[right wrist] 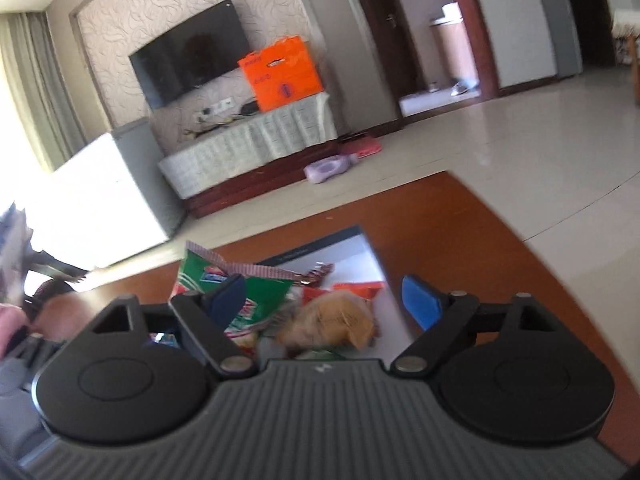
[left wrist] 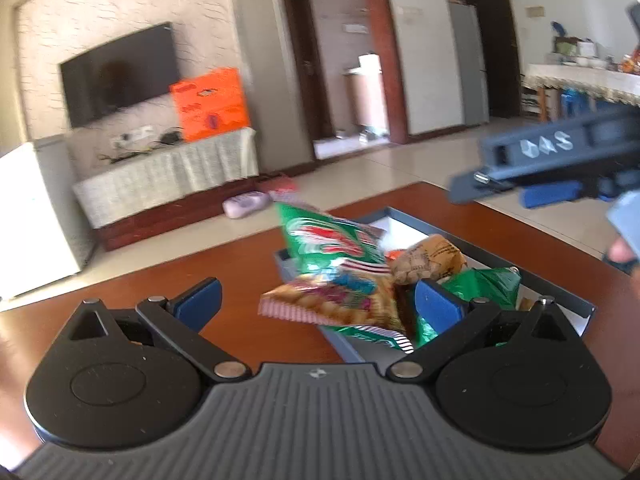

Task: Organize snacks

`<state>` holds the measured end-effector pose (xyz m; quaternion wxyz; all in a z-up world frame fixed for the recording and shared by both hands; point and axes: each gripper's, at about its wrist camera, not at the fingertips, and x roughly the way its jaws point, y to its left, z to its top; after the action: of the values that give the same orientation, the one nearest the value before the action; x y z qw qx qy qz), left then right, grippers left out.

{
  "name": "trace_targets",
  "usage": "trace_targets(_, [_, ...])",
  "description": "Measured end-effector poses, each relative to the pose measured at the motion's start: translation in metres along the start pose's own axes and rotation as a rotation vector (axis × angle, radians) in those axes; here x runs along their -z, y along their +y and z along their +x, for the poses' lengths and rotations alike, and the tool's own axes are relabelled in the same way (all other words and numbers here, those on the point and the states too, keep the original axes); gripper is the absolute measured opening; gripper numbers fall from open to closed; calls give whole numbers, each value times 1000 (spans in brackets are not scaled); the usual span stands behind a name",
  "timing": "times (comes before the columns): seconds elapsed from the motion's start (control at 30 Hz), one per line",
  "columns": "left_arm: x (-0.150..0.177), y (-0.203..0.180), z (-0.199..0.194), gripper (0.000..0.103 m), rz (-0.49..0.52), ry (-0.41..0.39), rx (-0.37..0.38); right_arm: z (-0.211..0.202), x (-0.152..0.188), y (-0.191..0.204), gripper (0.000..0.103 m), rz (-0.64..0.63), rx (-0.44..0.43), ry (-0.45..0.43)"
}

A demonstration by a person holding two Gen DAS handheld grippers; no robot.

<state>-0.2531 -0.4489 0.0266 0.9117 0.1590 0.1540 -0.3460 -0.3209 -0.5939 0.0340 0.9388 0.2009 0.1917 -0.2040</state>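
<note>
A: Report the left gripper (left wrist: 318,300).

B: Its fingers (left wrist: 200,300) were spread wide, and nothing was held between them. It hung low over the brown surface (left wrist: 160,276), with one finger over the near corner of the grey tray (left wrist: 560,280).

A: Report the right gripper (right wrist: 326,300).

B: Its fingers (right wrist: 420,300) were also wide apart and held nothing. It was above the tray (right wrist: 320,246), looking down into it. In the left wrist view its dark body (left wrist: 560,148) sat above the tray's far right side.

A: Location of the snacks?

B: All visible packets lay in the tray, piled at one end. The green packet (left wrist: 332,240) stood tilted, its top edge above the rim. The orange-yellow packet with a striped edge (left wrist: 336,300) lay against it and overhung the tray's near wall. The tan bag (left wrist: 428,258) rested beside them, further into the tray. Another green wrapper (left wrist: 488,284) lay behind the left gripper's right finger.

A: Image quality?

B: Both views were blurred; print on the packets could not be read.
</note>
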Motion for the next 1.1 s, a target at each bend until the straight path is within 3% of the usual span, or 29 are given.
trace_targets(0.23, [2, -6, -68, 103, 48, -77, -101, -92, 18, 15, 87, 11, 91, -141])
trace_targets(0.37, [2, -12, -107, 103, -15, -68, -47, -136, 51, 35, 87, -60, 172, -104])
trace_targets(0.5, [6, -12, -138, 103, -76, -5, -4, -162, 78, 44, 87, -86, 216, 10])
trace_targets(0.73, [28, -21, -180, 103, -136, 60, 9, -174, 113, 41, 87, -157, 313, 87])
trace_targets(1.1, [30, -13, -195, 103, -155, 47, -7, -166, 126, 47, 87, -221, 349, 127])
